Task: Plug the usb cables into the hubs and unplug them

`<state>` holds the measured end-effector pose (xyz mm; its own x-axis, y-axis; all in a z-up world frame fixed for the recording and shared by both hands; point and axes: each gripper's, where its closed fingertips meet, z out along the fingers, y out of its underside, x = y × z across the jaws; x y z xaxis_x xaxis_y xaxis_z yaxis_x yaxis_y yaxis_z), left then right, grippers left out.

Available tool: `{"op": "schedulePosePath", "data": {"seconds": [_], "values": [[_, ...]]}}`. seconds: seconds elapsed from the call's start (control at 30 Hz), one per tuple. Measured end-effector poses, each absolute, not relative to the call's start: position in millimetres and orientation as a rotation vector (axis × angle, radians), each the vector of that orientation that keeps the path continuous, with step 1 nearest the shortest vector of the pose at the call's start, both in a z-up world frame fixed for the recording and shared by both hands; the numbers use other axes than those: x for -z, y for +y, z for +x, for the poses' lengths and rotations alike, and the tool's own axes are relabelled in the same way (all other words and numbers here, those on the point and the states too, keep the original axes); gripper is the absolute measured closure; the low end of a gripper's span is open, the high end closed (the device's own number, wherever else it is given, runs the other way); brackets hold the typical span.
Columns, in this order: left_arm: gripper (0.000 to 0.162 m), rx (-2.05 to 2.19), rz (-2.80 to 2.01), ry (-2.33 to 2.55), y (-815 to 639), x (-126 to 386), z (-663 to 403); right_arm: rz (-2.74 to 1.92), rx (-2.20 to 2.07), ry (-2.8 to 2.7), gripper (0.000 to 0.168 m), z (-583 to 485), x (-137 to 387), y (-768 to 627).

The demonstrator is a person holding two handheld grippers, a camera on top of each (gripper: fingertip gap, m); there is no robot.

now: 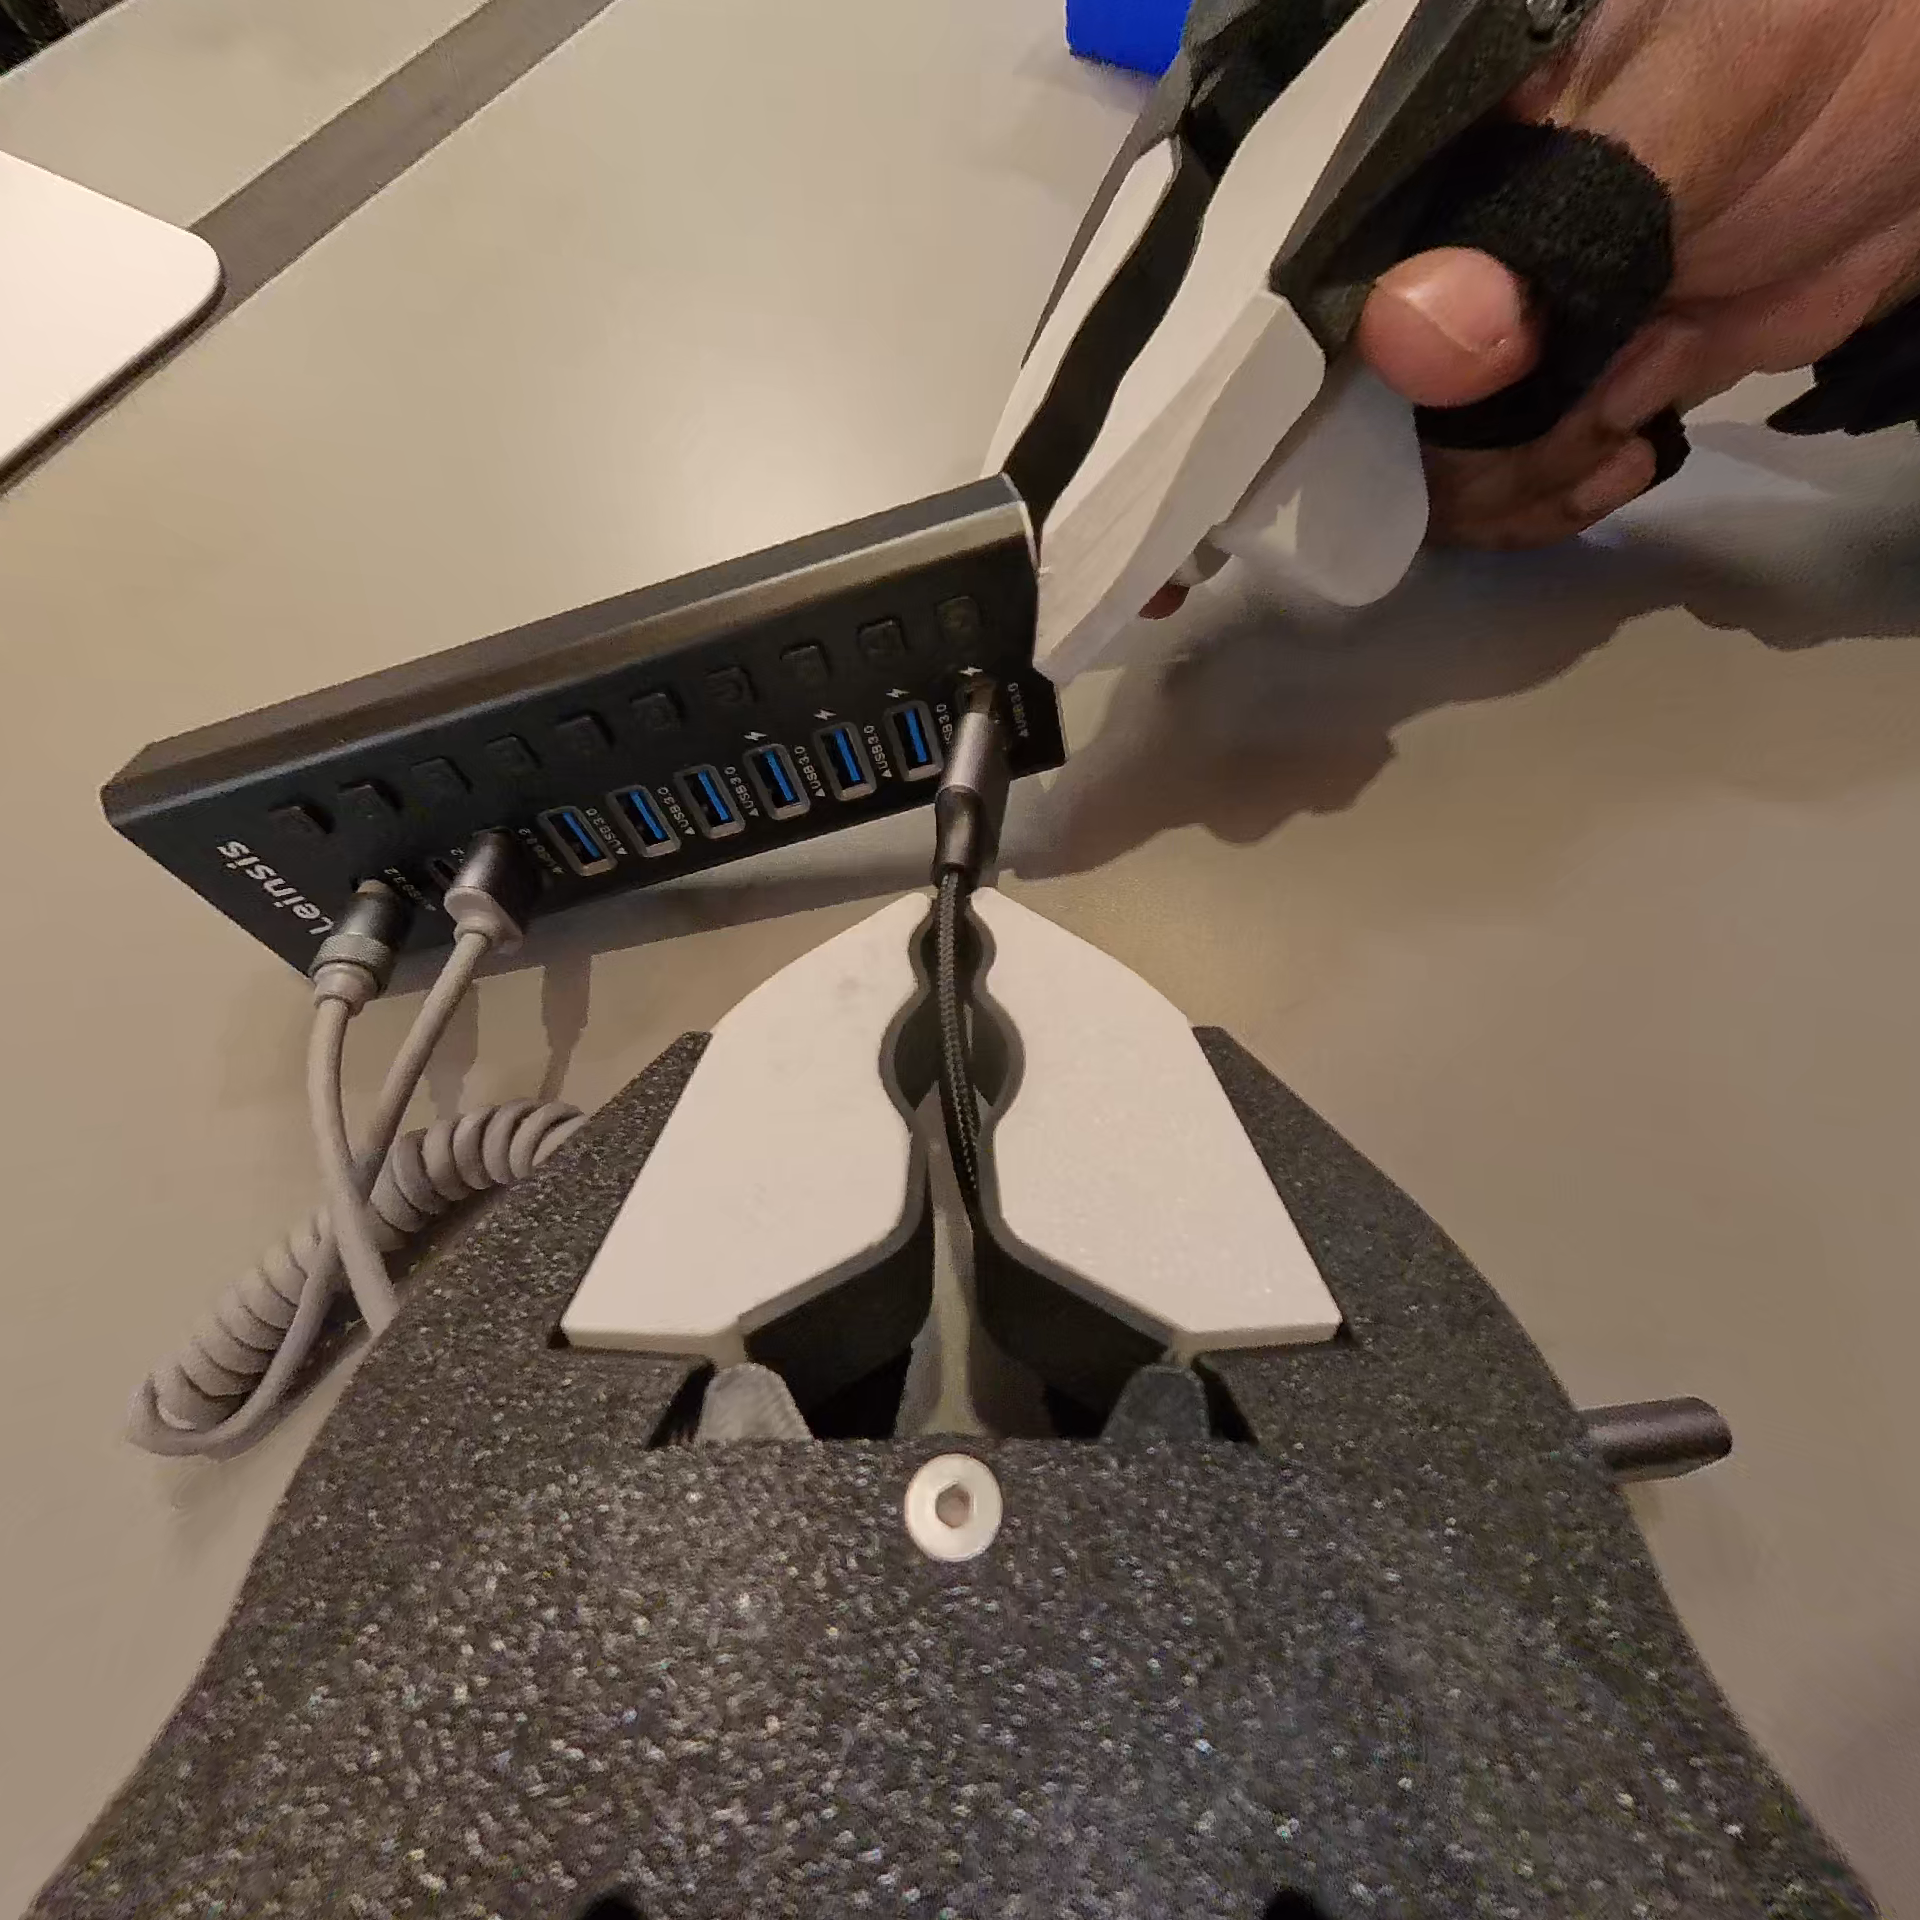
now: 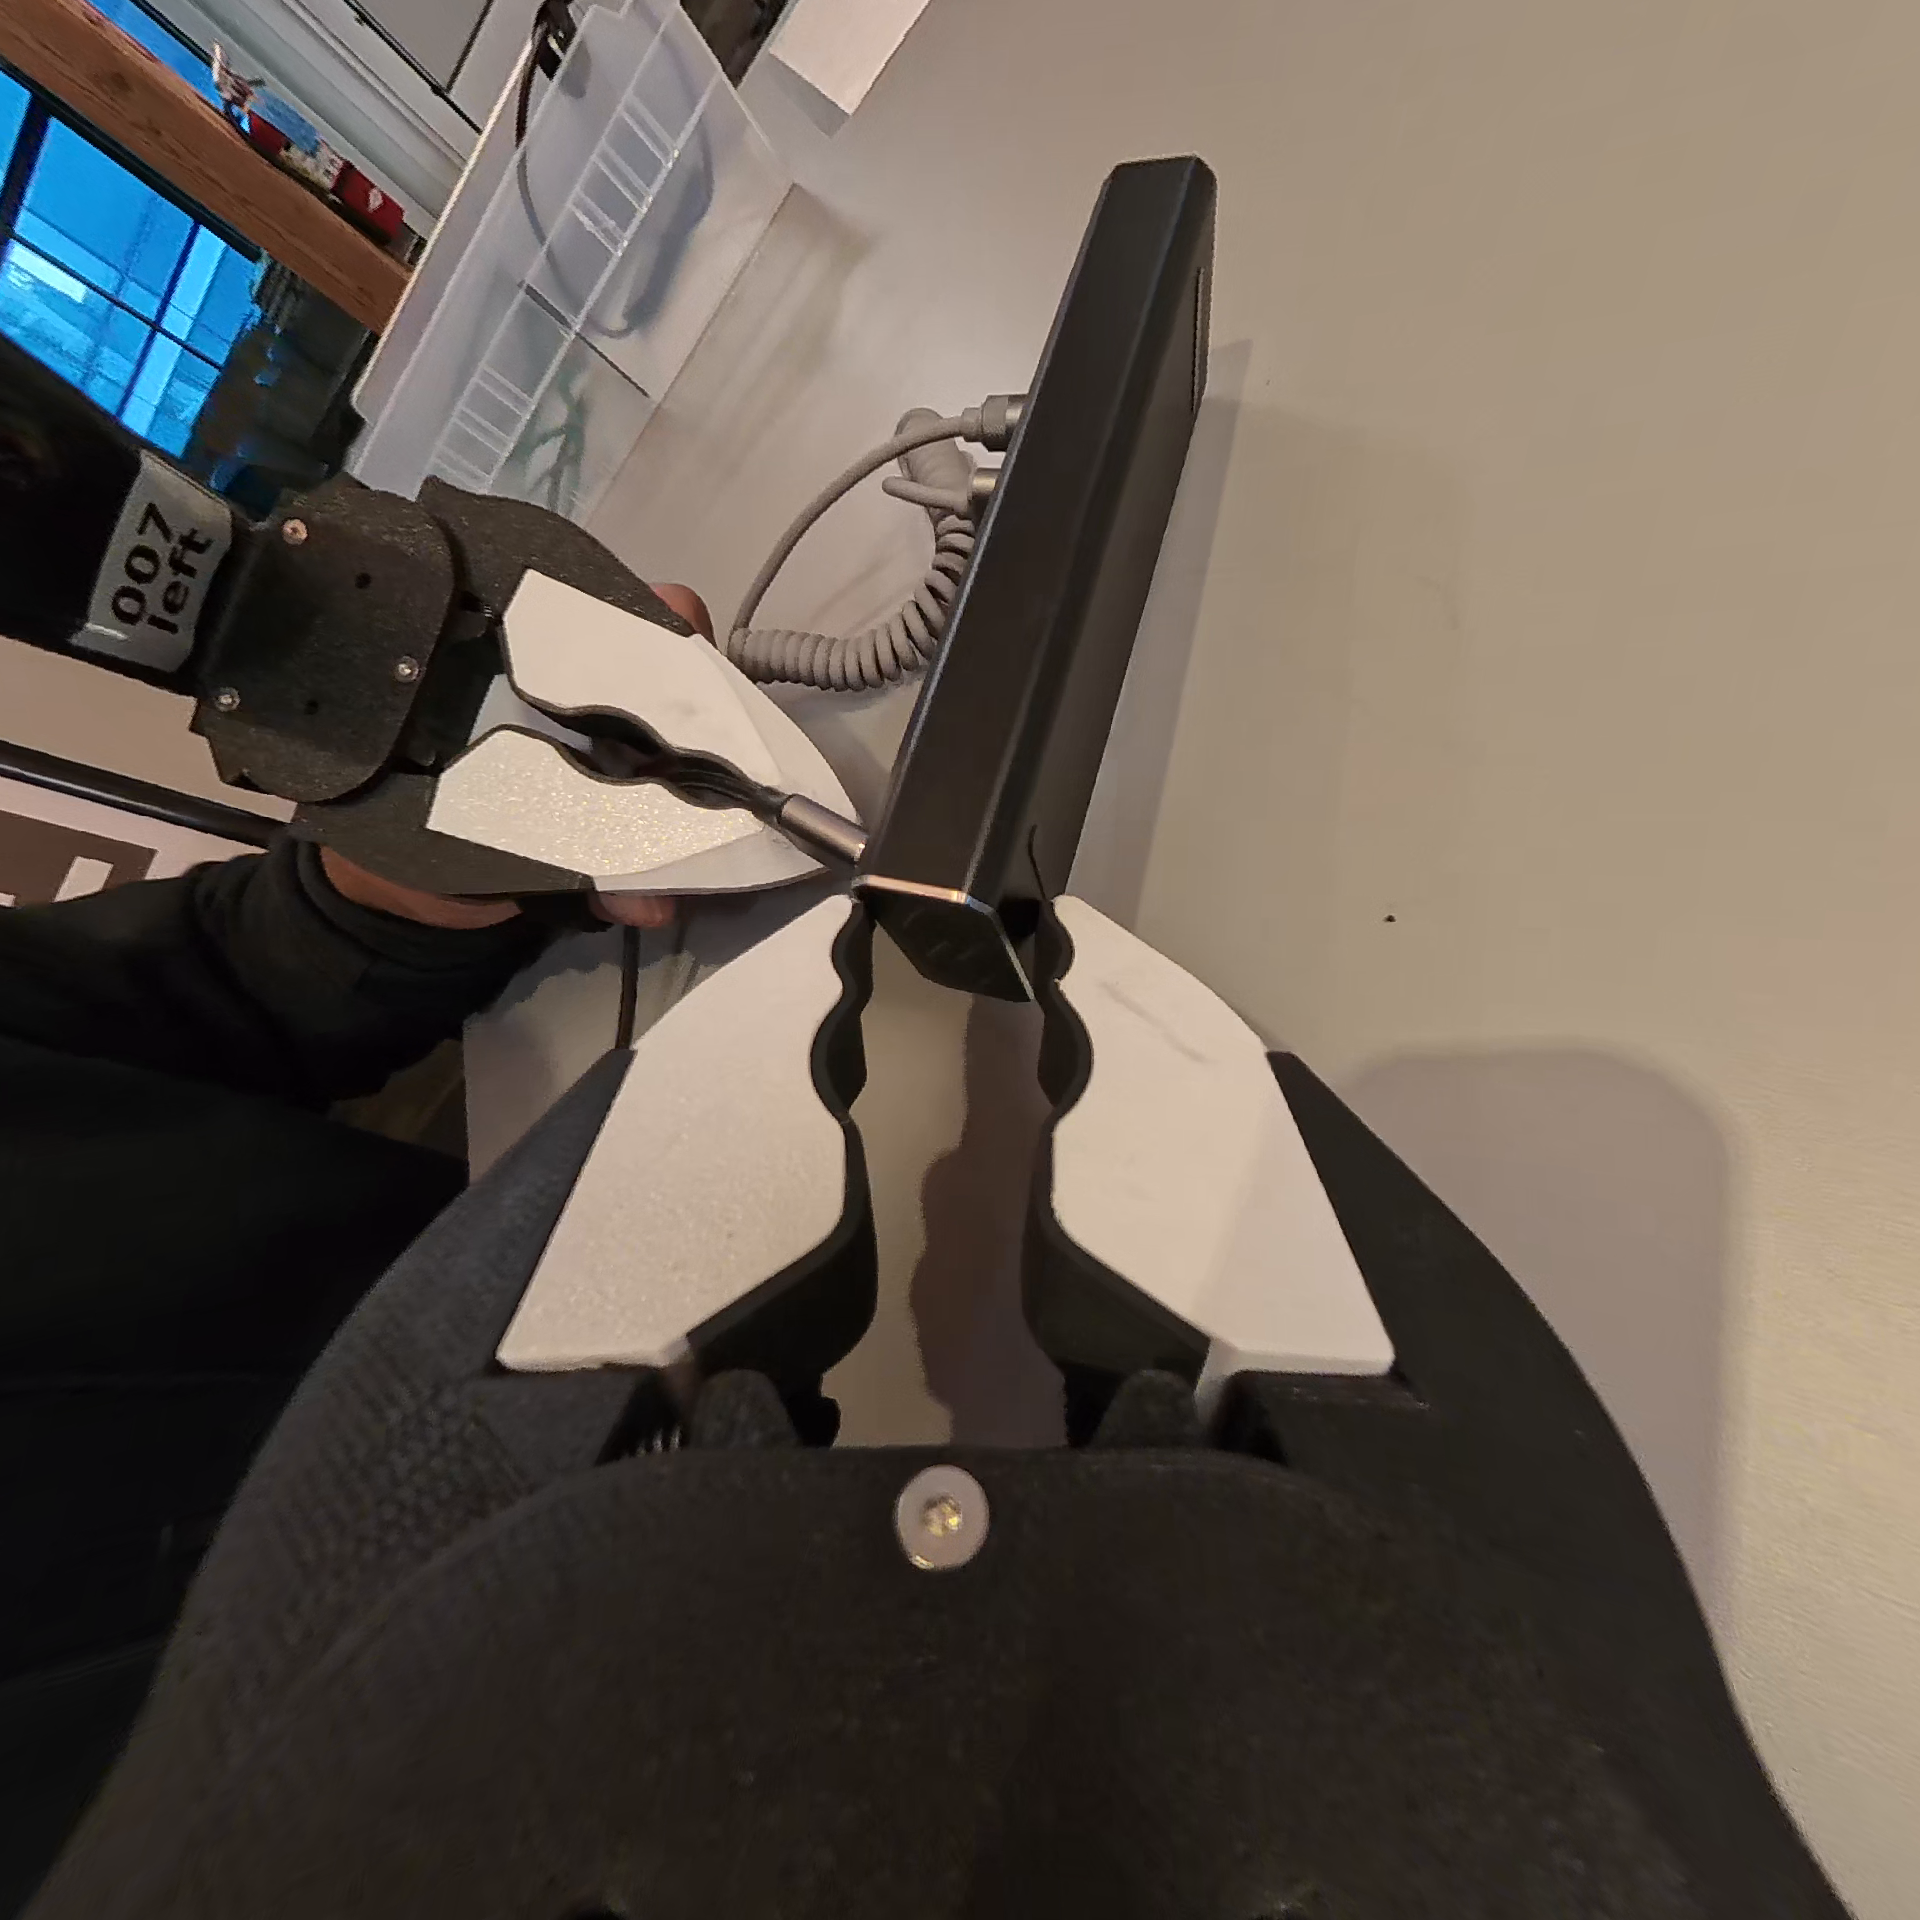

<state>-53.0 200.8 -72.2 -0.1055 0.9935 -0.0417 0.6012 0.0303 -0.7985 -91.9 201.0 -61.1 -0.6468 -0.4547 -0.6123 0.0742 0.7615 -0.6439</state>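
Item: my left hand-held gripper (image 1: 954, 914), clenched on braided cable (image 1: 961, 1049); right hand-held gripper (image 2: 951, 920) clamping hub (image 1: 582, 769) end. Hazard: pulling cord strains plug (image 1: 966, 790).

The hub (image 1: 582, 790) looks like dark brushed metal with a matt black face. The black cable (image 1: 961, 1049) has a woven braid and a smooth metal plug. Both tools, left (image 1: 956, 914) and right (image 2: 951, 935), pair grainy black plastic with smooth matt white fingers (image 1: 800, 1143). The table (image 1: 623, 364) is smooth and matt beige.
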Motion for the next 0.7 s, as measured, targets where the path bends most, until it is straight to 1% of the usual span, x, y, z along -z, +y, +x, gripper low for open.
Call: {"op": "schedulePosePath", "data": {"seconds": [0.3,0.57,0.7], "values": [[0.162,-1.067,-1.719,-1.757,202.7,65.3,-54.0,-0.254,0.888,2.184,0.141,-89.3,60.4,195.1],[0.162,-0.981,-1.647,-1.772,202.2,66.4,-51.4,-0.311,0.938,2.205,0.142,-86.6,62.2,192.9],[0.162,-0.981,-1.661,-1.770,202.5,67.9,-51.3,-0.327,0.936,2.219,0.138,-85.4,63.5,193.7]]}}
